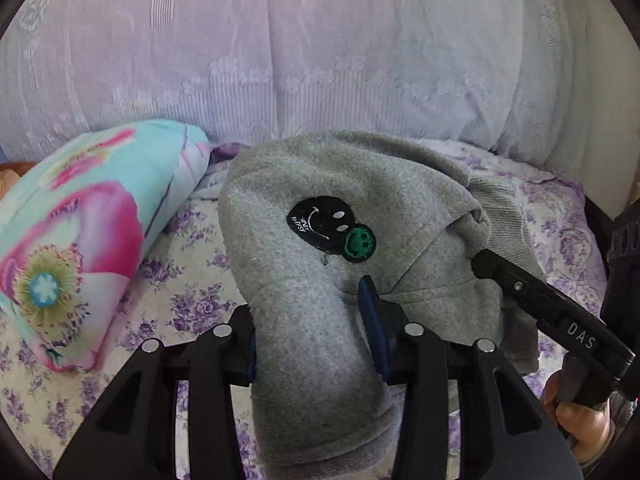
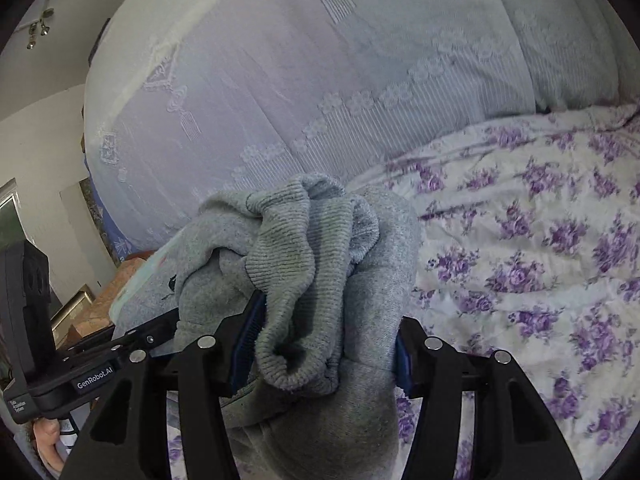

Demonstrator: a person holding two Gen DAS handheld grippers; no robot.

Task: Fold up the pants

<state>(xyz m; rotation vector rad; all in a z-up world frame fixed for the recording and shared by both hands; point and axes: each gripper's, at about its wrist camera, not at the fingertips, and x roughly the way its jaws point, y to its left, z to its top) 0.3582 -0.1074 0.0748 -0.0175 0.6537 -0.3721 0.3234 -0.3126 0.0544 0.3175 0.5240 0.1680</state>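
Grey sweatpants (image 1: 320, 208) with a black smiley patch (image 1: 320, 222) and a small green one (image 1: 360, 242) hang bunched above the bed. My left gripper (image 1: 308, 316) is shut on a thick roll of the grey cloth, which hides most of its left pad. The right gripper (image 1: 494, 268) comes in from the right, its tip buried in the cloth. In the right wrist view the pants (image 2: 376, 248) show their ribbed hem (image 2: 288, 264) crumpled between the blue pads, with my right gripper (image 2: 326, 346) shut on that bundle. The left gripper (image 2: 148, 338) sits just left of it.
A purple-flowered sheet (image 2: 520, 260) covers the bed. A turquoise and pink flowered pillow (image 1: 80, 232) lies to the left. A big white lace-covered mound (image 1: 320, 60) rises along the back. A hand (image 1: 576, 412) holds the right gripper's handle. Framed pictures (image 2: 76, 308) lean beside the bed.
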